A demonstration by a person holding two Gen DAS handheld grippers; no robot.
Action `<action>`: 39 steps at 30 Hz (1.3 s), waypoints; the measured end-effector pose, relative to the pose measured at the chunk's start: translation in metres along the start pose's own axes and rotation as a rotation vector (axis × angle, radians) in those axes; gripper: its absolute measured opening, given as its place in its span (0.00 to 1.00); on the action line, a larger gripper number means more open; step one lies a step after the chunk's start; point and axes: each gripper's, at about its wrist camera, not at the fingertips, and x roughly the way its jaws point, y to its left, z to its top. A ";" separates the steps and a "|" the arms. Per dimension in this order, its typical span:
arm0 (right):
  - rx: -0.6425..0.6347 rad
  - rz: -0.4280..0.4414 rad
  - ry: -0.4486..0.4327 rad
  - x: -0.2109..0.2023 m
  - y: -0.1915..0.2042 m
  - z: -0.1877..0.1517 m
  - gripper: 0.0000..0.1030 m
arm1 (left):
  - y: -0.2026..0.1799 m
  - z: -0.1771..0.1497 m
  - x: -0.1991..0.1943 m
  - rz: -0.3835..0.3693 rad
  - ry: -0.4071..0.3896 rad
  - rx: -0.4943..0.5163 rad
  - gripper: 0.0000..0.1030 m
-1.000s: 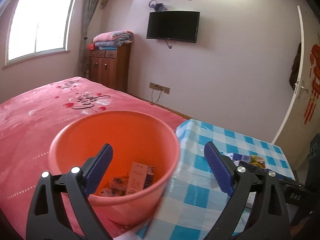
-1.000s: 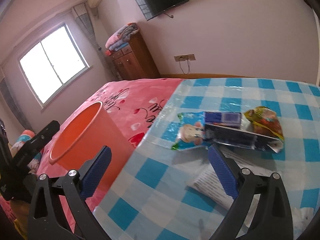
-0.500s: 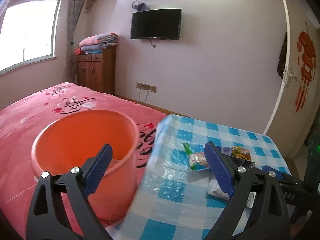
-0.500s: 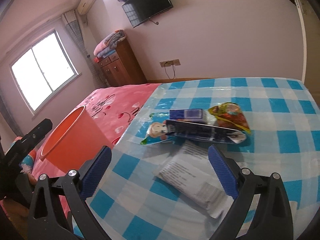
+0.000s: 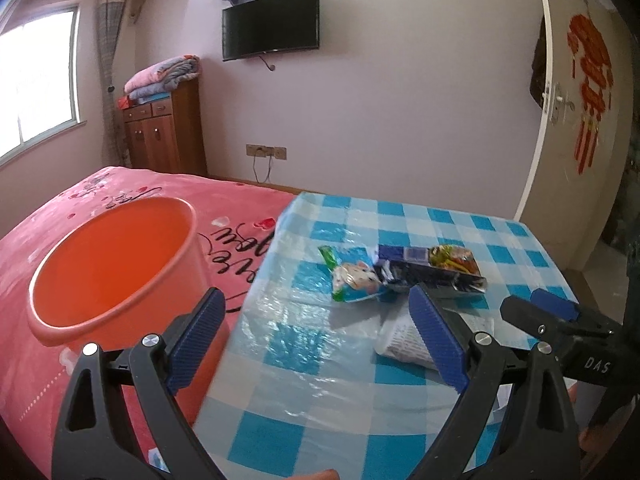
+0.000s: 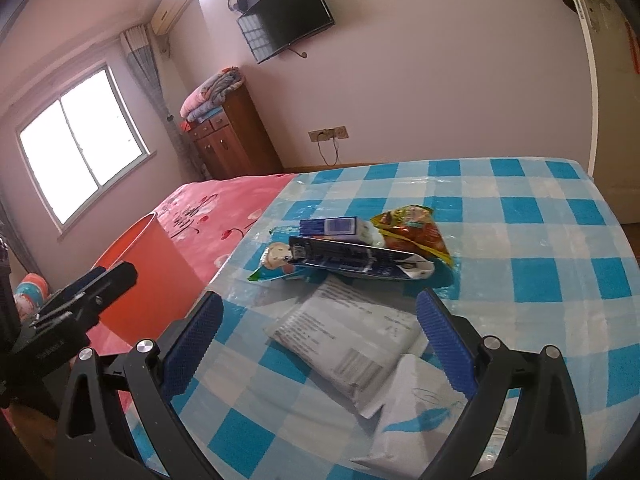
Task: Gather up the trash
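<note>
Both the left gripper (image 5: 316, 344) and right gripper (image 6: 320, 340) are being held wide, empty. The white packet (image 6: 344, 332) is lying flat on the counter (image 6: 560, 240); it is likely to be pushed aside, not pinched.

The bucket (image 5: 112, 268) stands on the bed (image 5: 60, 216), just beside the left edge of the surface (image 5: 320, 380). On the surface, a cluster of wrappers lies near the middle: a snack packet (image 6: 276, 264) at the left, a long flat wrapper (image 6: 360, 262) lying across it, a small box (image 6: 330, 226) behind that, and a crumpled packet (image 6: 412, 232) to the right. Nearer the cameras lies a flat pouch (image 6: 344, 332), and before it, at the surface's near edge, a sheet of paper (image 6: 416, 412). The left tongs (image 5: 316, 344) hang over the surface's left edge, between bucket and wrappers. The right tongs (image 6: 320, 344) hang above the pouch. Behind the bed a cabinet (image 5: 164, 132) stands against the wall, folded blankets (image 5: 160, 78) on top; a television (image 5: 272, 24) hangs on the wall to its right.
</note>
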 end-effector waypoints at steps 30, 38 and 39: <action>0.190 -0.061 0.011 -0.009 -0.130 -0.003 0.93 | -0.094 0.036 0.126 -0.074 0.211 -0.018 0.90; 0.208 -0.059 0.017 -0.008 -0.145 -0.003 0.93 | -0.112 0.062 0.188 -0.075 0.317 0.000 0.90; 0.207 -0.060 0.015 -0.008 -0.146 -0.003 0.93 | -0.114 0.061 0.191 -0.076 0.326 0.012 0.90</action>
